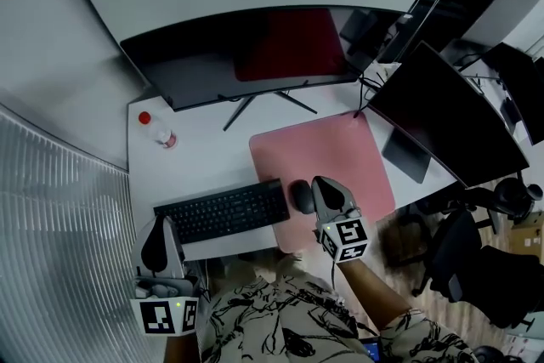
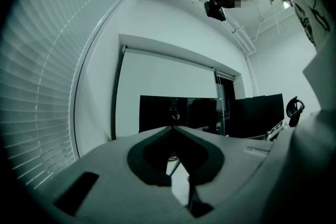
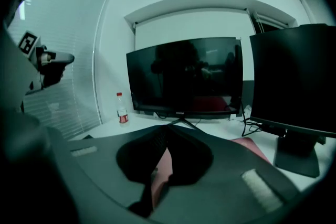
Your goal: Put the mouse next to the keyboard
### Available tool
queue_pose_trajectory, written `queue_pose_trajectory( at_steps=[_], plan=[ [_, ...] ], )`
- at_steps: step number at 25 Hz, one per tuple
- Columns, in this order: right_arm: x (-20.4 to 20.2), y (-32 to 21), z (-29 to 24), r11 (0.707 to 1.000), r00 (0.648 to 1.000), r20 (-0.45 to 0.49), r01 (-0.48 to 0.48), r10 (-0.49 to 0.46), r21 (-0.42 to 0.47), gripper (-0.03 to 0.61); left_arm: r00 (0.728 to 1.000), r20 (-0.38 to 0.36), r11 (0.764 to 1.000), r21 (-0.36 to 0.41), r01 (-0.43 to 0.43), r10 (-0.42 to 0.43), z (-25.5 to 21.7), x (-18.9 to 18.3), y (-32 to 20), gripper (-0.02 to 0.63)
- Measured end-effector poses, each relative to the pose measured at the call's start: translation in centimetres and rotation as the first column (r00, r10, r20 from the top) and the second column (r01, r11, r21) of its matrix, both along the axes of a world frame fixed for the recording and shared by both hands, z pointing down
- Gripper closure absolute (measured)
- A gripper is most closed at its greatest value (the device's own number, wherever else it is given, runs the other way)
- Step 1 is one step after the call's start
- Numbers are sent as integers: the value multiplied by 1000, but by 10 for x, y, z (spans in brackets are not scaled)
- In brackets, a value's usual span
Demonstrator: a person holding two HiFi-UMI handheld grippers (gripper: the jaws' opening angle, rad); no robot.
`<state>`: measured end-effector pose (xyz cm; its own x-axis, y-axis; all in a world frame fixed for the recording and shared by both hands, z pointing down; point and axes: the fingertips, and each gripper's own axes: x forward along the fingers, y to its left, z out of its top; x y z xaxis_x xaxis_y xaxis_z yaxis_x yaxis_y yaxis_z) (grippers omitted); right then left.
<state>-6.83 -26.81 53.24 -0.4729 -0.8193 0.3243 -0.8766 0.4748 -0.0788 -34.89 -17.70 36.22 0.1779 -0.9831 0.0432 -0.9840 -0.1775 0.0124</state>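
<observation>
- The mouse [image 1: 302, 196] is seen on the left edge of the pink mat [image 1: 340, 157], just right of the keyboard [image 1: 223, 212]. Its long axis runs near to far, across the keyboard's length.
- The right tool [image 1: 326, 181] is held just right of the mouse and apart from it. Its 2 jaws are pressed together with nothing between them.
- The left tool [image 1: 160, 221] is held by the keyboard's near left corner, at the desk [image 1: 204, 166] edge, well apart from the mouse. Its jaws are likewise pressed together on nothing.
- The placement is judged done. If a nudge were needed, the mouse would be reached to the left of the right tool, the nearer of the 2.
</observation>
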Motion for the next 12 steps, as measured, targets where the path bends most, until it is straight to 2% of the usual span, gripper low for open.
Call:
queue_pose_trajectory(
  at_steps=[12],
  plan=[
    [-5, 10, -105, 987, 987, 151, 29, -52, 156, 574, 1000, 15, 999, 43, 5, -5, -18, -1, 3, 618]
  ],
)
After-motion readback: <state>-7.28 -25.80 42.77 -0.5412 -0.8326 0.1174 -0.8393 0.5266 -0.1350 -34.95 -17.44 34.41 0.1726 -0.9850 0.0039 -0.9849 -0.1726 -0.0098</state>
